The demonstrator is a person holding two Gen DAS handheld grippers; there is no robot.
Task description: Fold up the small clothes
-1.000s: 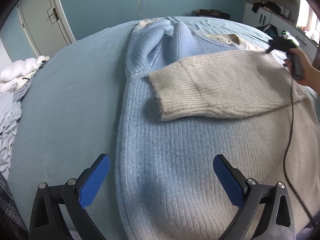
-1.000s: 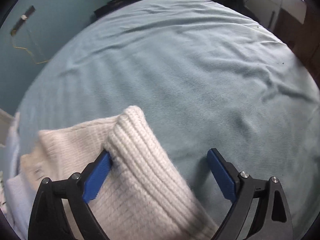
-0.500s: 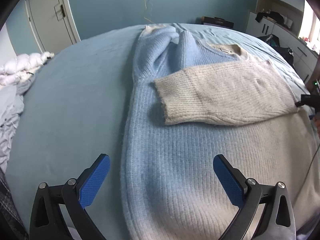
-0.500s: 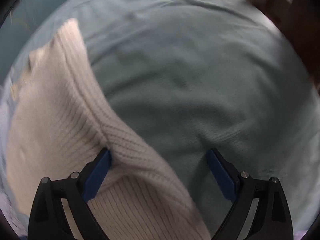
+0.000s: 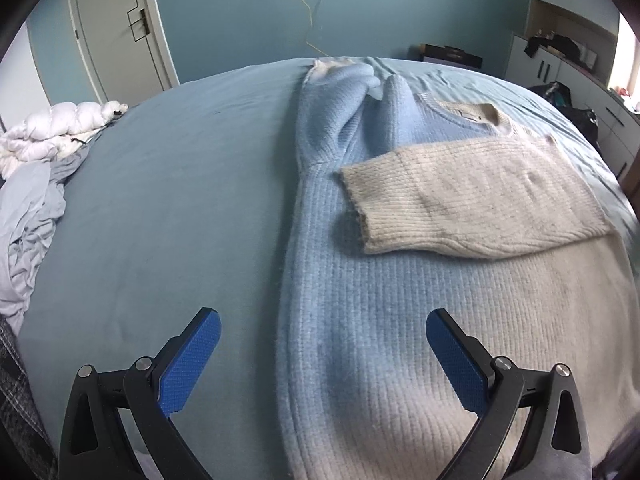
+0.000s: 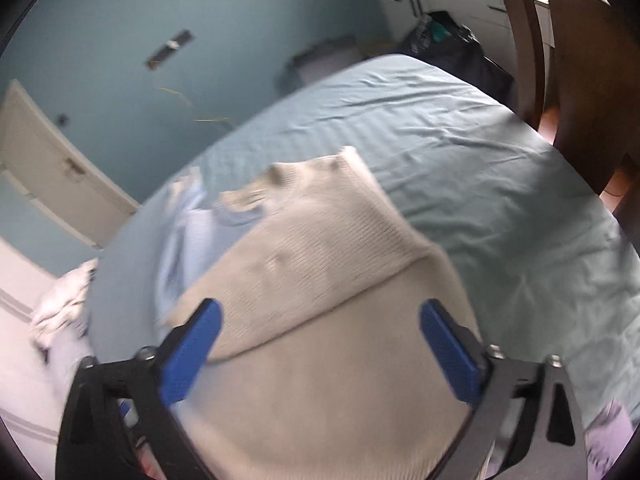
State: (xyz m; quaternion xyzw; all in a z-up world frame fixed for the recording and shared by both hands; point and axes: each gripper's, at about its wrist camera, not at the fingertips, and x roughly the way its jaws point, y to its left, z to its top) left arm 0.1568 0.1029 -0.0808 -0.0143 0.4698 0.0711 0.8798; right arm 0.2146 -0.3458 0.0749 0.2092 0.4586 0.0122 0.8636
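Note:
A knit sweater (image 5: 400,320), pale blue on its left half and cream on its right, lies flat on the bed. Its cream sleeve (image 5: 472,200) is folded across the chest. Its blue sleeve (image 5: 332,116) lies bunched toward the far end. My left gripper (image 5: 320,356) hovers open above the sweater's lower blue edge, nothing between its blue pads. In the blurred right wrist view, the cream sleeve (image 6: 320,240) and body (image 6: 340,392) lie below my right gripper (image 6: 320,344). Its jaws are opening wide, clear of the fabric.
The blue bedsheet (image 5: 160,208) spreads left of the sweater. A crumpled white duvet (image 5: 44,136) sits at the left edge. A door (image 5: 116,32) and cupboards (image 5: 560,60) line the walls. A dark wooden bedpost (image 6: 580,60) rises at the bed's right side.
My right gripper let go of the cream sleeve, rose and pulled back toward the sweater's lower end; it has left the left wrist view. The left gripper lifted slightly, staying open.

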